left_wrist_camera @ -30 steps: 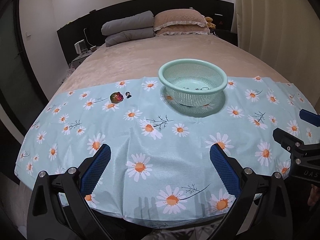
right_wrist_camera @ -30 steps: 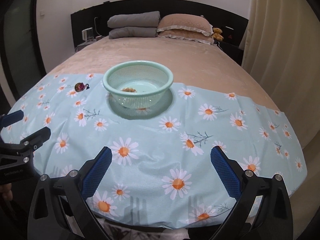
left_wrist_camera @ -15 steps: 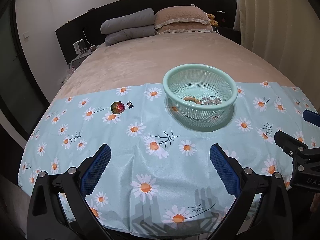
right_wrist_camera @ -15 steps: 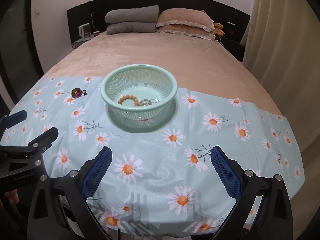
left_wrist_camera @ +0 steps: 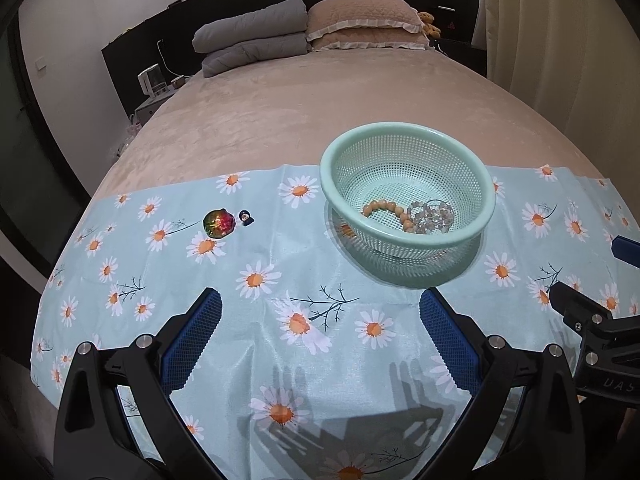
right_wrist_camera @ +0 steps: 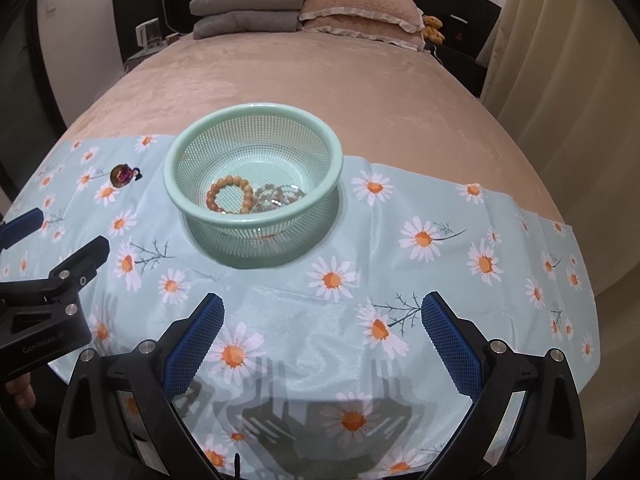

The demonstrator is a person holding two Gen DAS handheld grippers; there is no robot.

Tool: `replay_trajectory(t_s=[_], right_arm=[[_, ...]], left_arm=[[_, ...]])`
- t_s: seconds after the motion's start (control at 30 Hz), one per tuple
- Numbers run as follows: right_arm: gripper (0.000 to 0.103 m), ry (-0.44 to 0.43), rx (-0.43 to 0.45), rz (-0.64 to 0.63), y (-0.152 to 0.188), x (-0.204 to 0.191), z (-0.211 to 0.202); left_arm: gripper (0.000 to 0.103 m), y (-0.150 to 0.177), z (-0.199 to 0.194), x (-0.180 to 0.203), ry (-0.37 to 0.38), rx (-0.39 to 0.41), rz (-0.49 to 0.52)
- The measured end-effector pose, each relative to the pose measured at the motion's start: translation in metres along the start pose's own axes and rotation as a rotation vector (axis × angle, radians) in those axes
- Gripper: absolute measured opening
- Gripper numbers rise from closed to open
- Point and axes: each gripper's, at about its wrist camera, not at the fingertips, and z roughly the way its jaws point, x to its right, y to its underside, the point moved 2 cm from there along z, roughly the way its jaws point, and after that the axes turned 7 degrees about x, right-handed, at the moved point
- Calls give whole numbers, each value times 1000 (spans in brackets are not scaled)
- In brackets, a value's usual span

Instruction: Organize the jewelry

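A glossy, perforated plastic basket [left_wrist_camera: 408, 160] sits on a smooth, faintly shiny daisy-print cloth [left_wrist_camera: 280, 292] over a matt, plush bedspread [left_wrist_camera: 320, 100], holding wood-like beads [right_wrist_camera: 230, 192] and clear glassy beads [left_wrist_camera: 430, 216], near a shiny iridescent brooch [left_wrist_camera: 218, 222].

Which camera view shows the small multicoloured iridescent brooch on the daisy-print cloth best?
The left wrist view: the multicoloured iridescent brooch appears larger, colours distinct, beside a tiny dark trinket. The right wrist view shows it smaller and darker, near the frame's left.
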Motion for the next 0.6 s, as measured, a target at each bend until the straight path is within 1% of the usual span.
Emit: replay_trajectory(t_s=[0.1,0.23,0.4,0.5,0.6], right_arm=[[95,-29,-26,0,-3,-2,11],[95,-21,-24,-24,-4,-7,21],[95,-47,-50,-43,-2,-14,34],[95,-38,-49,-60,-1,-16,36],[95,-21,-37,-67,-1,-14,34]], left_arm=[[97,-2,10,0,-4,-18,5],[97,-4,20,0,2,-30,4],[97,0,33,4,13,-66,12],[97,3,38,5,21,-83,9],[97,3,37,6,20,-82,17]])
